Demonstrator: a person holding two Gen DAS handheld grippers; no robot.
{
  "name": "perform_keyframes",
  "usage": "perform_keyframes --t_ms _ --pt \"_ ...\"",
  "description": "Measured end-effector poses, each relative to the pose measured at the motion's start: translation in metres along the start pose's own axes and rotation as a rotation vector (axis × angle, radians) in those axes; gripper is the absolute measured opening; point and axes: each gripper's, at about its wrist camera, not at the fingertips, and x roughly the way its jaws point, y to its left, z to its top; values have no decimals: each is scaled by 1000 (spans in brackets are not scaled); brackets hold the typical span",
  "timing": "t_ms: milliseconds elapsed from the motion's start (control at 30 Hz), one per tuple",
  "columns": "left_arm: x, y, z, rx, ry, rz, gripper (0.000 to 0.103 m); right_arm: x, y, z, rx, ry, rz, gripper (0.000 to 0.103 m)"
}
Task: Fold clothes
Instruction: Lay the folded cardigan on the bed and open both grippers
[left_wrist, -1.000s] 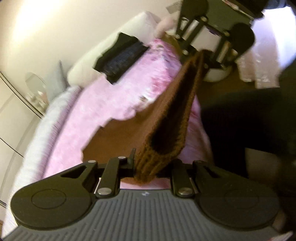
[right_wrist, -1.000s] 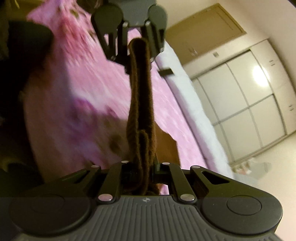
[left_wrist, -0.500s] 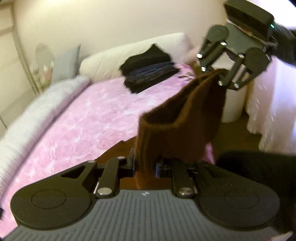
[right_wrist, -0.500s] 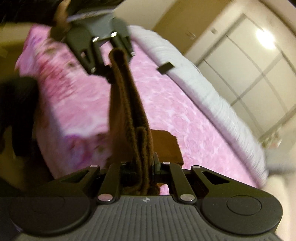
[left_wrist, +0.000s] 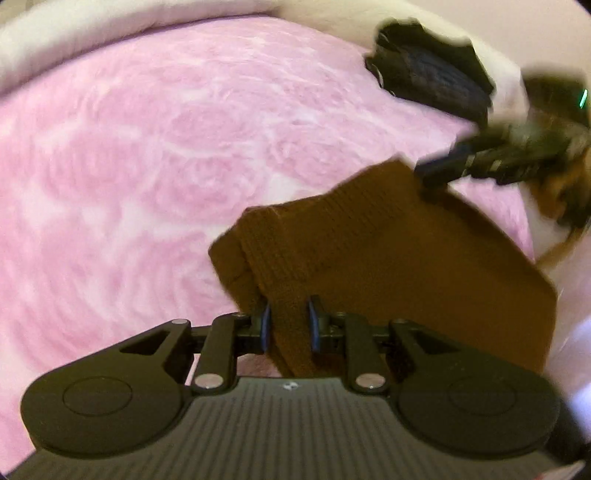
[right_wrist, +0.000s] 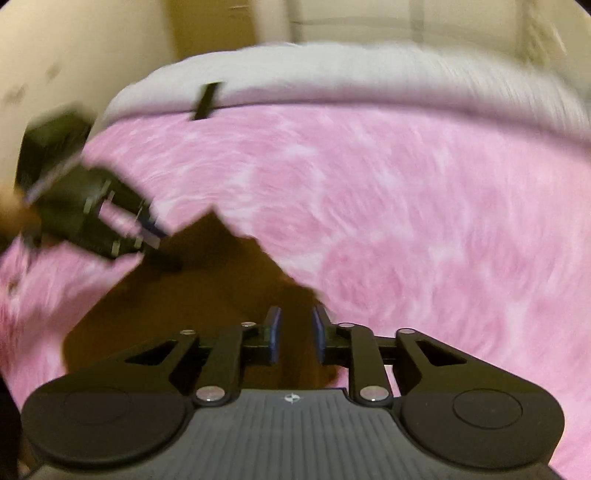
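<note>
Both hand-held grippers, left (left_wrist: 287, 319) and right (right_wrist: 295, 334), pinch the soft, floppy brown sweater (left_wrist: 369, 258) by its edges over the bed (left_wrist: 147, 166).

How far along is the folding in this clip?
Done: a dark folded pile sits at the far corner of the pink blanket. In hand: the brown knit garment, already doubled, lies on the blanket with the left claw and right claw at opposite ends. Left: release, maybe another fold, then stacking.

Each claw, left (left_wrist: 287, 320) and right (right_wrist: 295, 334), is matte black with blue-edged fingertips (right_wrist: 275, 325), silver pivot screws behind them, and a ribbed grey body.
</note>
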Motion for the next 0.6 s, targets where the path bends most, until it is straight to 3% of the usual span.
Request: perform_keyframes --t_ms 100,167,200,267,300,367,400,467,600 --pt "-5 5 -5 -38 -41 -19 18 7 -29 -23 159 -40 42 27" --pt "-2 1 -4 -32 -53 -11 18 -3 -34 -39 224 -92 76 48" --pt "-1 -1 -6 -30 -61 -8 17 -8 -35 -47 254 -112 86 69" --pt "-2 -5 -7 -20 -81 -1 16 -3 -30 -57 276 -117 98 74" --pt "-2 -7 -8 -15 -91 3 15 3 -28 -59 275 -111 100 70" --pt "-7 -11 -9 -3 -120 11 13 12 -25 -63 279 -95 87 44" --pt "-13 -12 -9 0 -147 14 13 16 -23 -65 282 -87 79 17" --pt "-21 -12 -8 -5 -189 19 13 10 -20 -62 291 -130 78 13" --pt "-16 2 -10 -49 -170 35 15 -4 -12 -54 284 -228 86 12"
